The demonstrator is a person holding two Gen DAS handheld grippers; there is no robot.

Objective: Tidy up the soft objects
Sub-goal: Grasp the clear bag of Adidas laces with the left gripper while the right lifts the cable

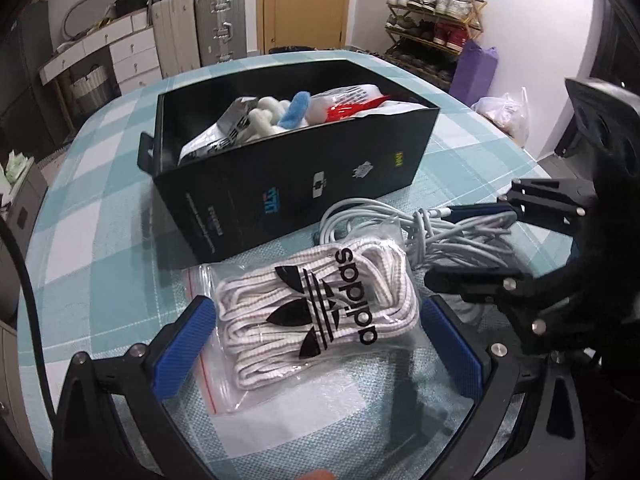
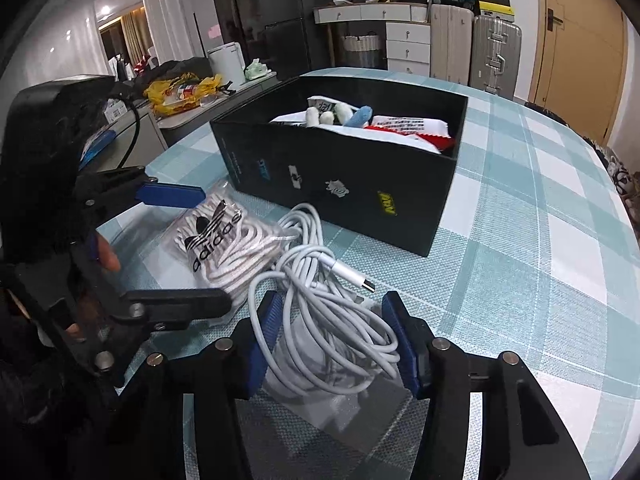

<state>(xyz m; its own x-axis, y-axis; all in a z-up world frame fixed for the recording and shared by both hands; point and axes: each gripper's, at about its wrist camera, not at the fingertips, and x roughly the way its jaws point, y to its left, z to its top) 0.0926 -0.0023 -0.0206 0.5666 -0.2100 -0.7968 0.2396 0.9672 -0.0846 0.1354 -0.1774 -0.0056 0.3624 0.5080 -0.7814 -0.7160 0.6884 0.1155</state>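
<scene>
- Left gripper (image 1: 316, 344) open, straddling the lace bag (image 1: 312, 320); pads apart from it.
- Right gripper (image 2: 332, 344) brackets the cable bundle (image 2: 320, 312); contact unclear.
- Black box (image 1: 304, 184) at twelve o'clock, contents half hidden.

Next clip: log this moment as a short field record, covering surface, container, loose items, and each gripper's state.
surface: table with teal-and-white checked cloth
container: open black box, already holding soft items, among them a blue plush piece
loose item 1: clear zip bag of white shoelaces, in front of the box
loose item 2: bundle of white cable, beside the bag
left gripper: jaws open, either side of the lace bag, pads not pressing
right gripper: jaws around the cable bundle, pads about touching it; firm grip not clear
</scene>
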